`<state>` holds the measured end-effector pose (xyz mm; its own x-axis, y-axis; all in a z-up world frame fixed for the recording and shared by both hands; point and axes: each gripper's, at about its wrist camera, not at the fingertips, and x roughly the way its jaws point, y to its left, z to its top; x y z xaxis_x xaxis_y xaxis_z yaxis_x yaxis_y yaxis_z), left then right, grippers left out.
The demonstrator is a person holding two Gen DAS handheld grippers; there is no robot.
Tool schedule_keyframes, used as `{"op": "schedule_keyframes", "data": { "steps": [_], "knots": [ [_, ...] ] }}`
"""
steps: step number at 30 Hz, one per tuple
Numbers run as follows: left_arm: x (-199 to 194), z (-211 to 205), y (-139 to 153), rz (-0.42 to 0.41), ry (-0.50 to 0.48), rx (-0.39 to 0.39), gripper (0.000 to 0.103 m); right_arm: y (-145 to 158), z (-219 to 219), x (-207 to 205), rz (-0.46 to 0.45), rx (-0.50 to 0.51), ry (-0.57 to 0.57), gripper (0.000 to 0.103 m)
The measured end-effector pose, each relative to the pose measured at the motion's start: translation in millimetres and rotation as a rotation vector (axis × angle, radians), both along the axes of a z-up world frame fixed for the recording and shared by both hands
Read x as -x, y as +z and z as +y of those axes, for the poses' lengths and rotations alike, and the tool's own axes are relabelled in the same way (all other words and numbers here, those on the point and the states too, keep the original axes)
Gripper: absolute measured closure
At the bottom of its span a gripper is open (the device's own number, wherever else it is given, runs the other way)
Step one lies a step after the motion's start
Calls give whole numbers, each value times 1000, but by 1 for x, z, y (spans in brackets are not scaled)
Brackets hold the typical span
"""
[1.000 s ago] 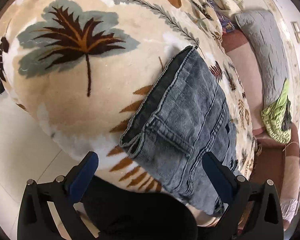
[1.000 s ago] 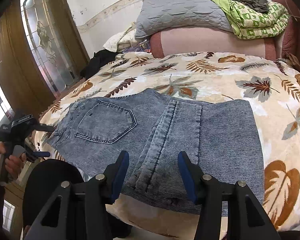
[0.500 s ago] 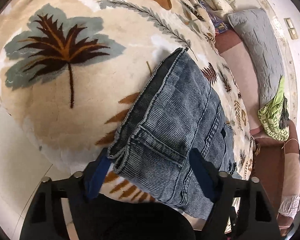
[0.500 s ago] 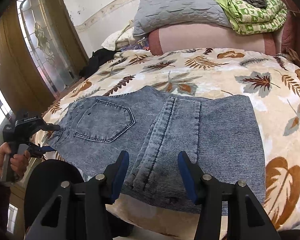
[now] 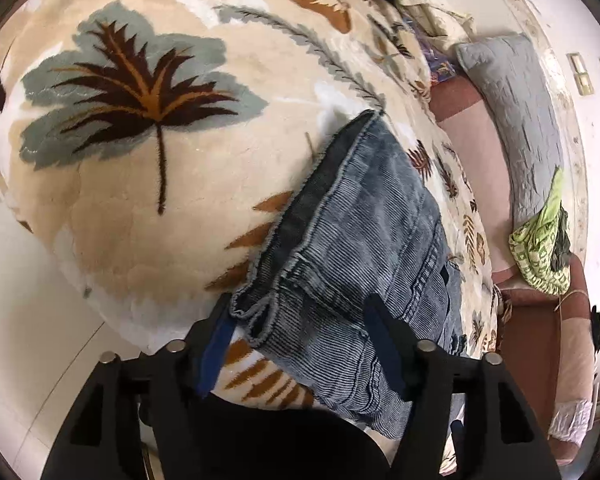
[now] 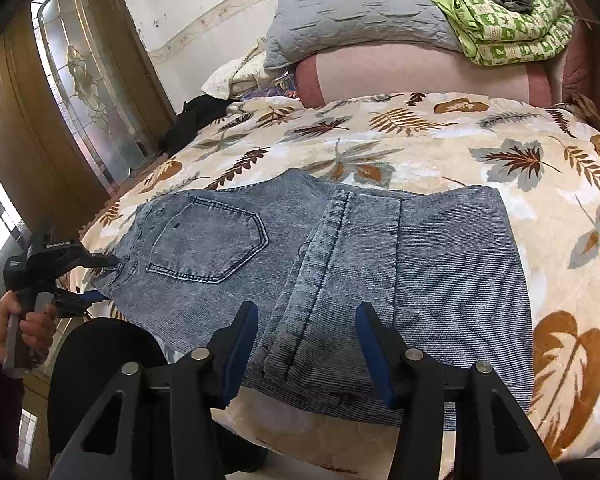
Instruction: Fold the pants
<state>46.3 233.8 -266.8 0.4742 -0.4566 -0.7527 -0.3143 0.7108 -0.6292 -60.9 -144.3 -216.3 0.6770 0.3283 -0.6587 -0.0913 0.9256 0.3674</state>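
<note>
The left gripper (image 5: 300,332), jaws just narrowing, straddles the waistband of the pants (image 6: 340,272) without pinching yet. The right gripper (image 6: 308,340) hangs half-open, empty. Bite both layers squarely before lifting.

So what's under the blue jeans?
The jeans lie on a fuzzy leaf-print blanket covering the bed. It shows all around them; the part right beneath them is hidden, so anything else there can't be seen.

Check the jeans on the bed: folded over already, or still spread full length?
Folded. In the right wrist view the jeans lie as a short block on the leaf-print blanket, hemmed leg ends doubled back beside the back pocket.
</note>
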Motion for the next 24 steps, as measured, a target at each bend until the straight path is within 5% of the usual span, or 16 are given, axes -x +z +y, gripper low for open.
{"op": "schedule_keyframes", "data": {
  "steps": [12,17,24],
  "knots": [
    [1,-7,1,-90,23,-16,31,-1,2,0,1,6,7,48],
    [1,-4,2,-116,25,-38,67,-2,0,-1,5,1,3,48],
    [1,-12,11,-165,3,-109,82,-3,3,-1,5,8,12,48]
  ]
}}
